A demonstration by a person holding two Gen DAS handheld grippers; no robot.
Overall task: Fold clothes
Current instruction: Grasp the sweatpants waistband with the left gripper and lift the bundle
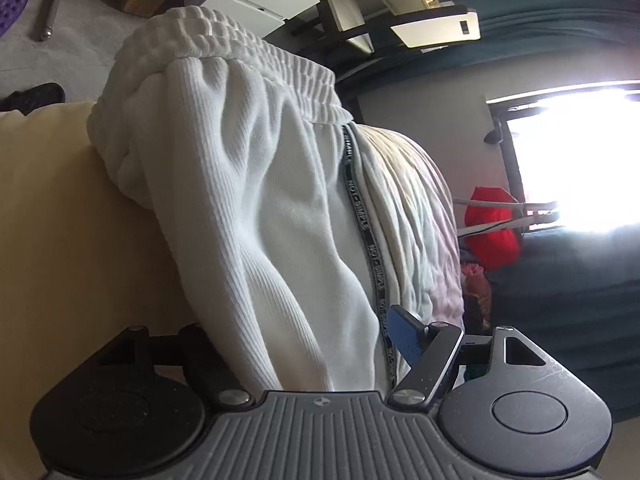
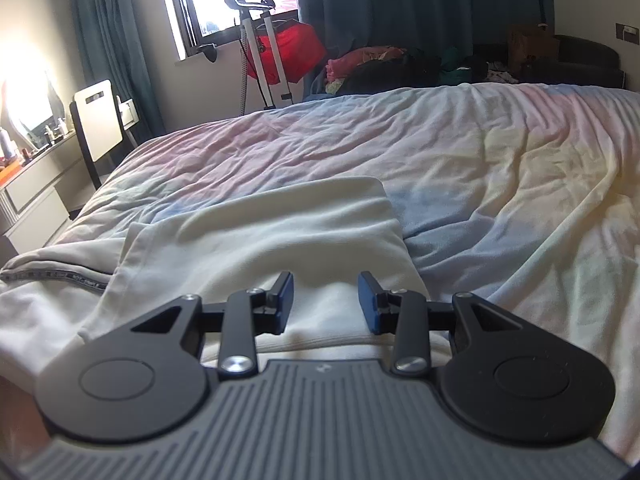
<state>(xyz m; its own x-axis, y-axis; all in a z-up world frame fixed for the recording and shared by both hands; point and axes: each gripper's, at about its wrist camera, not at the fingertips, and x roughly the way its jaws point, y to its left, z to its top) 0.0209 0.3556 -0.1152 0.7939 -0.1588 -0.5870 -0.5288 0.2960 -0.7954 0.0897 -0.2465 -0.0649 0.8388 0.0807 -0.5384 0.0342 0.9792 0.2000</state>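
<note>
White ribbed trousers with an elastic waistband and a black lettered side stripe fill the sideways-rolled left wrist view. A thick bunch of them runs between the fingers of my left gripper. The blue pad presses on the stripe edge, and the cloth hides the other finger. In the right wrist view the trousers lie flat on the bed cover. My right gripper rests over them, its fingers apart with nothing pinched between the pads.
The pastel bed cover is rumpled and stretches far to the right. A red garment hangs on a stand by the window. A chair and a desk stand at the left. A pile of clothes lies beyond the bed.
</note>
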